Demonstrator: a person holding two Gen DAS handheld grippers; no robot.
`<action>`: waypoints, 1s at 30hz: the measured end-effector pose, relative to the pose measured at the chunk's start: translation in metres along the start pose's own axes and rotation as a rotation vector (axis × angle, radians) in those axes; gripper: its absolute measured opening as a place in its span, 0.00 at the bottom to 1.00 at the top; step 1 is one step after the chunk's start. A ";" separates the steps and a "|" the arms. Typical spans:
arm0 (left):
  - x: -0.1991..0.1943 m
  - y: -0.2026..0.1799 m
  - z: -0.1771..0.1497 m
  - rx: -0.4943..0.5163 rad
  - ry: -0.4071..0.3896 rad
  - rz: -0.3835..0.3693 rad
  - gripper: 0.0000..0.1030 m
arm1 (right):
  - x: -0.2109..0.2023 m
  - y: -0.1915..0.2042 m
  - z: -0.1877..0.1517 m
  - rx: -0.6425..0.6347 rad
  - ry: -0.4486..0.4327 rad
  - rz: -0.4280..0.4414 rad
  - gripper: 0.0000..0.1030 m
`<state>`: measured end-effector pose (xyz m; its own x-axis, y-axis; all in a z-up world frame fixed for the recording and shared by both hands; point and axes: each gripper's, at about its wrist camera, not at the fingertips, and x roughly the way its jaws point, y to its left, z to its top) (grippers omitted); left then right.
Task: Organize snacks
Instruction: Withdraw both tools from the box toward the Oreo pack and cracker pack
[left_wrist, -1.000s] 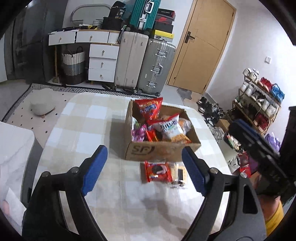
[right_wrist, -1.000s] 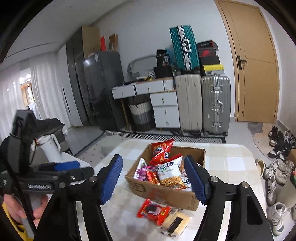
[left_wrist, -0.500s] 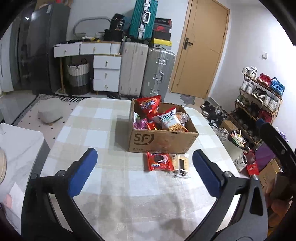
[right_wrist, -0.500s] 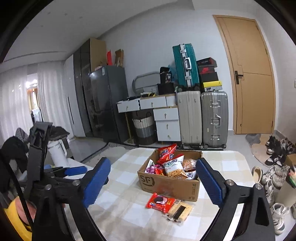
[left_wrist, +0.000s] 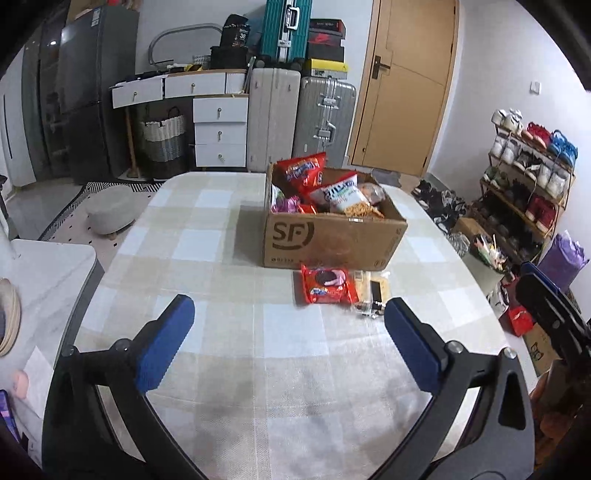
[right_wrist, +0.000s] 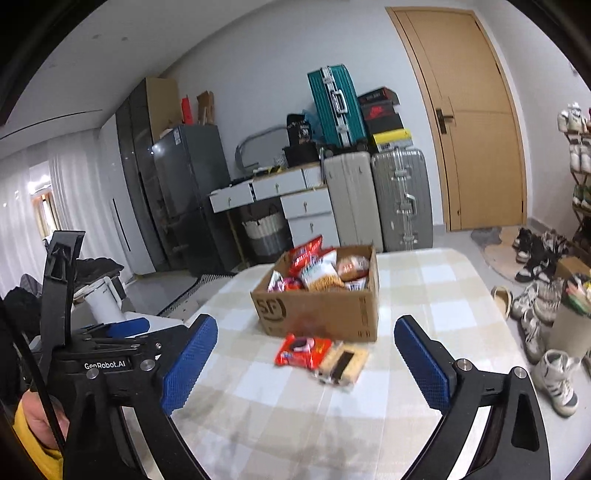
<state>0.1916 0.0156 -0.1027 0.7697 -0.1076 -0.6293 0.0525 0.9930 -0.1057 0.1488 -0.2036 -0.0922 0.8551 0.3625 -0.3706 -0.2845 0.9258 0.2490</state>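
An open cardboard box (left_wrist: 332, 240) (right_wrist: 321, 314) stands on the checked tablecloth, filled with snack bags, among them a red bag (left_wrist: 303, 171) and a white one (left_wrist: 345, 195). In front of it lie a red cookie packet (left_wrist: 327, 284) (right_wrist: 303, 349) and a clear cracker pack (left_wrist: 371, 291) (right_wrist: 341, 363). My left gripper (left_wrist: 288, 310) hovers open and empty over the near part of the table, short of both packets. My right gripper (right_wrist: 306, 326) is also back from them, its jaws opening with nothing between them.
The table (left_wrist: 207, 236) is oval, with edges near on both sides. A white side table (left_wrist: 44, 269) stands at the left. Suitcases (left_wrist: 325, 118), drawers (left_wrist: 219, 133), a door (left_wrist: 402, 85) and a shoe rack (left_wrist: 528, 177) lie beyond.
Both grippers have drawn back from the box, which now looks farther off. The jaws of both have spread wider. The packets have not moved.
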 end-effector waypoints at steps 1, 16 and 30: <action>0.004 0.000 -0.002 -0.003 0.009 -0.006 0.99 | 0.001 -0.002 -0.001 0.011 0.005 0.001 0.95; 0.050 0.011 -0.009 -0.026 0.056 0.006 0.99 | 0.034 -0.022 -0.011 0.047 0.063 0.002 0.95; 0.114 0.017 -0.018 -0.026 0.149 0.000 0.99 | 0.122 -0.047 -0.033 0.081 0.283 -0.018 0.95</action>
<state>0.2688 0.0192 -0.1902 0.6669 -0.1160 -0.7360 0.0346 0.9916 -0.1250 0.2521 -0.1998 -0.1787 0.7015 0.3724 -0.6076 -0.2251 0.9248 0.3069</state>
